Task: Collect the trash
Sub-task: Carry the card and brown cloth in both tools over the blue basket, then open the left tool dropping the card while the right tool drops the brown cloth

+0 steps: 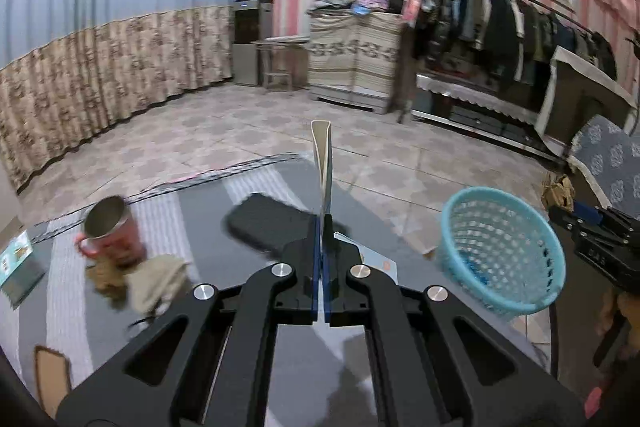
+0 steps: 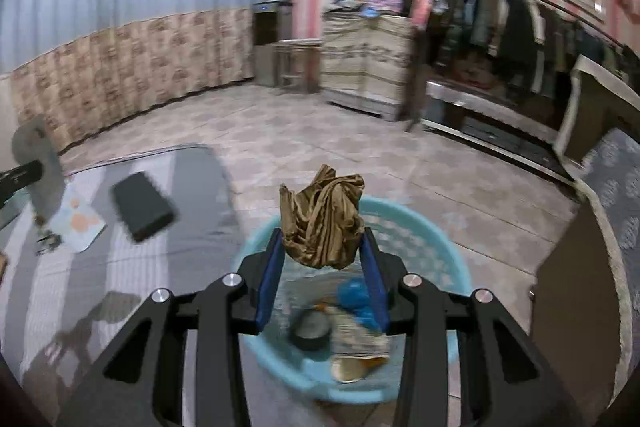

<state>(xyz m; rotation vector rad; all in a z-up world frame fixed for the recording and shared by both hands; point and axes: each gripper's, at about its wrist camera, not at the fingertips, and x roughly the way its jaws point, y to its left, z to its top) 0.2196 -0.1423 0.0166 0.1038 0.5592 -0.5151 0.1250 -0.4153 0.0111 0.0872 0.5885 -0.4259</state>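
My left gripper (image 1: 322, 227) is shut on a thin flat card (image 1: 322, 167) that stands upright, edge-on, above the grey striped table (image 1: 240, 187). My right gripper (image 2: 322, 243) is shut on a crumpled brown wrapper (image 2: 322, 219) and holds it over the light blue basket (image 2: 440, 239), which holds several pieces of trash, among them a blue scrap (image 2: 354, 297) and a dark round lid (image 2: 310, 327). The basket also shows in the left wrist view (image 1: 500, 251), to the right of the table, with the right gripper (image 1: 600, 239) beside it.
On the table are a pink metal mug (image 1: 114, 229), a crumpled beige-brown wad (image 1: 136, 279), a black phone-like slab (image 1: 264, 223), a white card (image 1: 376, 259) and a booklet (image 1: 18, 267) at the left edge. A clothes rack (image 1: 500, 23) and cabinet (image 1: 352, 55) stand behind.
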